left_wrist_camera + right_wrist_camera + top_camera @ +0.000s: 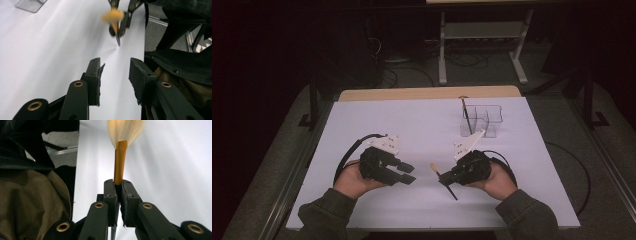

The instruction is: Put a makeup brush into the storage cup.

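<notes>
Nearest in the high view, two olive sleeves come up from the bottom edge, each hand carrying a claw over the white tabletop (422,120); the left claw (406,173) stands released, its jaws apart with only bare sheet between them; in the left gripper view the pads (96,80) show that gap plainly, and the right claw hangs farther off with the brush in it; the right claw (443,178) is clenched on a makeup brush (442,179), gripping the handle just below the gold ferrule; cream bristles fan out beyond the jaws in the right gripper view, and the dark handle slants down toward the person; a clear compartmented organiser (482,120) stands well apart at the far side, a second brush (466,115) upright in its left compartment.
</notes>
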